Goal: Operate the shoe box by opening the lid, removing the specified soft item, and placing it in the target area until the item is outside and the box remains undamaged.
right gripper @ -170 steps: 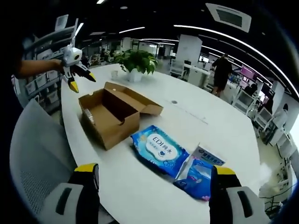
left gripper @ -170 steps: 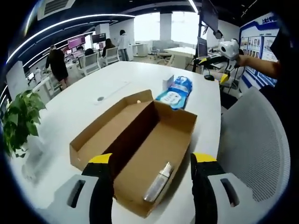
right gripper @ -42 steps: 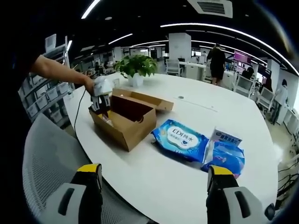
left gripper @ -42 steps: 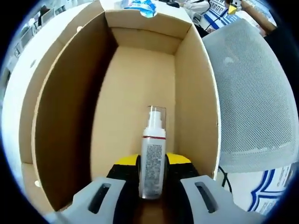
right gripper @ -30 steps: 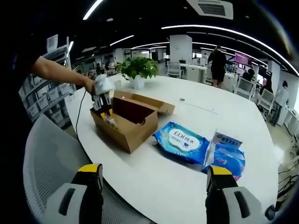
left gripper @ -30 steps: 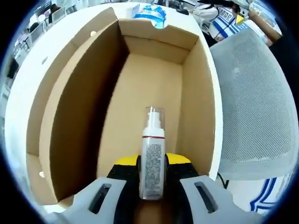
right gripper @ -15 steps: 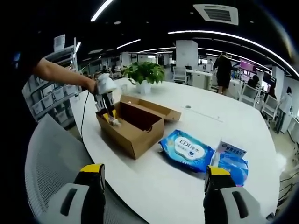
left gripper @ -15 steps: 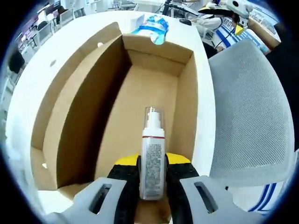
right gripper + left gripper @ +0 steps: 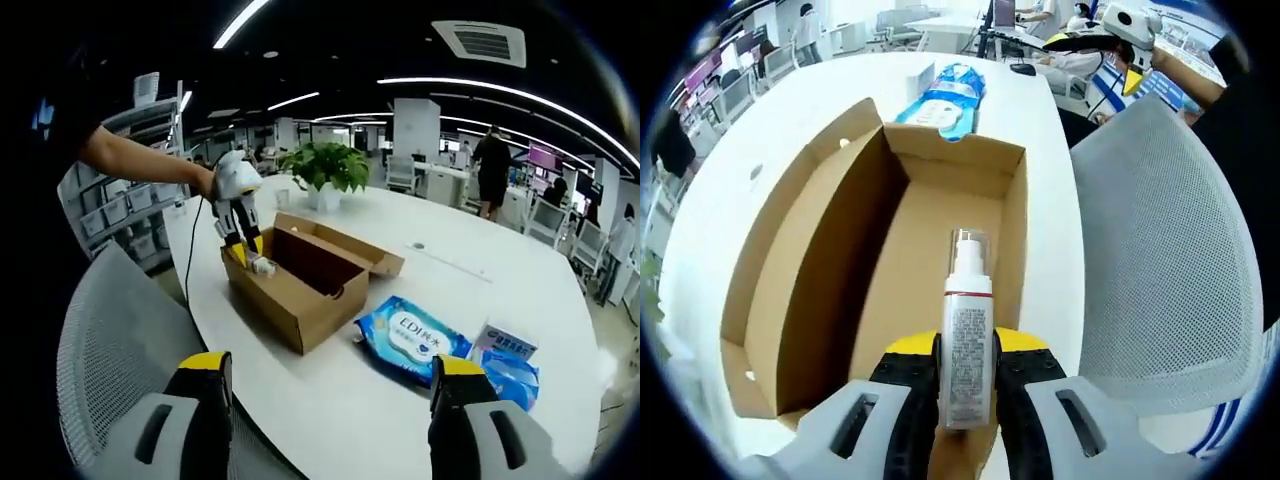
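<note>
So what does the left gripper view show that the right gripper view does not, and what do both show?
Left gripper view alone: the printed label on the spray bottle, clamped in the left tool, and the bare floor inside the open shoe box. Right gripper view alone: the potted plant, the right tool open and empty, and the person's arm. Both share the box, the bottle, the blue wipes pack, the white table and the mesh chair.

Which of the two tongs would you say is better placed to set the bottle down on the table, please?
Left. The left tongs are already shut on the spray bottle, held above the open shoe box. The right tongs are open, hanging back over the chair.
</note>
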Demonstrator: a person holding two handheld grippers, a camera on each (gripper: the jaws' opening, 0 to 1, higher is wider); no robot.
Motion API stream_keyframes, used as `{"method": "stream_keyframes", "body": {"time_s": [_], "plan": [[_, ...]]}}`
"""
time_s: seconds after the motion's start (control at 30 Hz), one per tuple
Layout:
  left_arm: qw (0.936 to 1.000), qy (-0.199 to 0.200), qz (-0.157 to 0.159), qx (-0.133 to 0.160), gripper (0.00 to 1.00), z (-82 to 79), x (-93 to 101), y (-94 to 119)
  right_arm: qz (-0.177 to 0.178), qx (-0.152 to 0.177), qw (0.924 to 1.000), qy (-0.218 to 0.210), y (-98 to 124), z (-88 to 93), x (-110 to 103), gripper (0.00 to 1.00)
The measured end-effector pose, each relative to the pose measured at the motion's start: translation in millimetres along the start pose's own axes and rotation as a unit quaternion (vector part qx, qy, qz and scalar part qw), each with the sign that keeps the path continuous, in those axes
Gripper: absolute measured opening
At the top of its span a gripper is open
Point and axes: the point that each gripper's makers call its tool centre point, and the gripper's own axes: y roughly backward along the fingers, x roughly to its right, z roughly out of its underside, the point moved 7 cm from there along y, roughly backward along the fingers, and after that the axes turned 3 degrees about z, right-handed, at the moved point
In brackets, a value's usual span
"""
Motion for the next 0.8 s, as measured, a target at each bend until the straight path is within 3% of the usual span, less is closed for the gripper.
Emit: {"method": "stream_keyframes", "body": {"time_s": [0.33, 0.8], "plan": [[0.9997, -0.014, 0.001, 0.022, 0.18, -10.8, 13.1, 7, -0.014, 0.017, 0.9996, 0.02, -3, -5.2, -6, 0.72], [0.9967, -0.051, 0.008, 0.063, 0.18, -35.0, 47.3, 16, -0.047, 0.032, 0.9971, 0.05, -12, -17.8, -20, 0.62]]}}
